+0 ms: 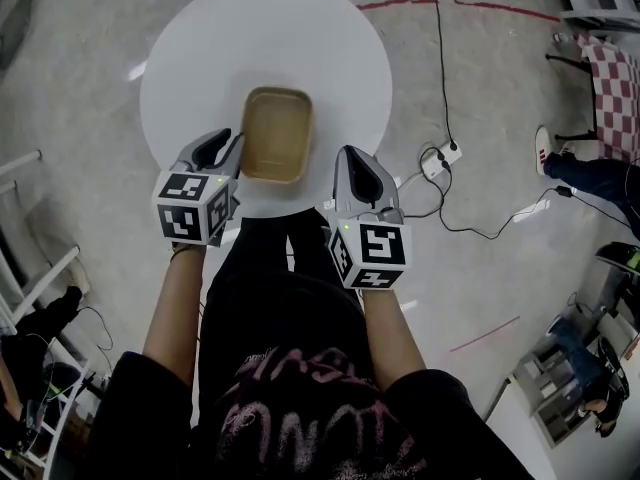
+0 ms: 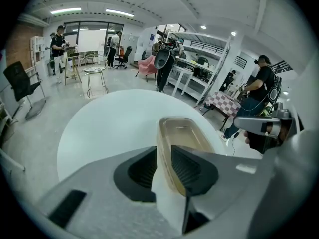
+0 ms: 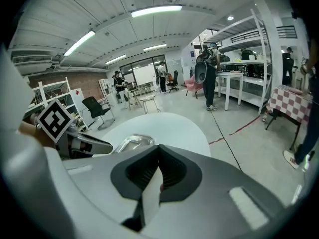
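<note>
My left gripper (image 1: 232, 148): clamped on the left wall of the container (image 1: 276, 133). The left gripper view shows the thin wall pinched between the two pads, one pad inside and one outside (image 2: 163, 158).
My right gripper (image 1: 348, 163): jaws pressed together with nothing between them (image 3: 158, 156). It is just beside the container's right side, and I cannot tell whether it touches it.
Container: a rectangular tub with rounded corners, tan and see-through, open on top. It stands on the round white table (image 1: 200, 58), close to the edge nearest me. I cannot make out whether anything is inside.
Hidden parts: from the head view my left jaws cover the tub's near left corner. In the right gripper view only a shiny piece of its rim (image 3: 130, 142) shows above the gripper body.
Table: my arms and body cover its near edge, and its foot is out of sight.
Floor, right of table: a power strip (image 1: 441, 157) with trailing cables.
Far right: a checked cloth (image 1: 610, 78), cut off by the frame edge.
Background: people and shelving, small and distorted in both gripper views.
</note>
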Motion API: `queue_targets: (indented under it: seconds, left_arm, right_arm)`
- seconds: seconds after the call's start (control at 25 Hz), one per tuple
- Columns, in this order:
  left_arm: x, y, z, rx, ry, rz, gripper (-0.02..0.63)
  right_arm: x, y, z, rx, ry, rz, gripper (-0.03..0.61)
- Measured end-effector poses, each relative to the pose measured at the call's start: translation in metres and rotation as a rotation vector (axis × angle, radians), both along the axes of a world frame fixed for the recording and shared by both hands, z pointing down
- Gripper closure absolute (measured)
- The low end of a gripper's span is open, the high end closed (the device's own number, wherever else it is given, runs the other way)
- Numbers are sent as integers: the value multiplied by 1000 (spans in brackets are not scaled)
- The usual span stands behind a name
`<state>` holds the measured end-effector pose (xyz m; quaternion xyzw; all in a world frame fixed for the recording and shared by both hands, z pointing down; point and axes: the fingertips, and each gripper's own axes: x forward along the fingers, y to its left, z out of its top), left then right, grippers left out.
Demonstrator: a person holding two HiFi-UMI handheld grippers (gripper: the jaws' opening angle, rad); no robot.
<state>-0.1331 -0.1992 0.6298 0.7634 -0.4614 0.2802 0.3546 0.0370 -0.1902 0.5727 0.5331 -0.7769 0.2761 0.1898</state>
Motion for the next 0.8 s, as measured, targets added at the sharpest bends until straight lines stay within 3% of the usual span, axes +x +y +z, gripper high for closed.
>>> queue_targets:
  seconds: [0.8]
  left_arm:
    - [3,-3,13,-57,38,-17,537]
  right_arm:
    - [7,-9,14,-33,7,5,572]
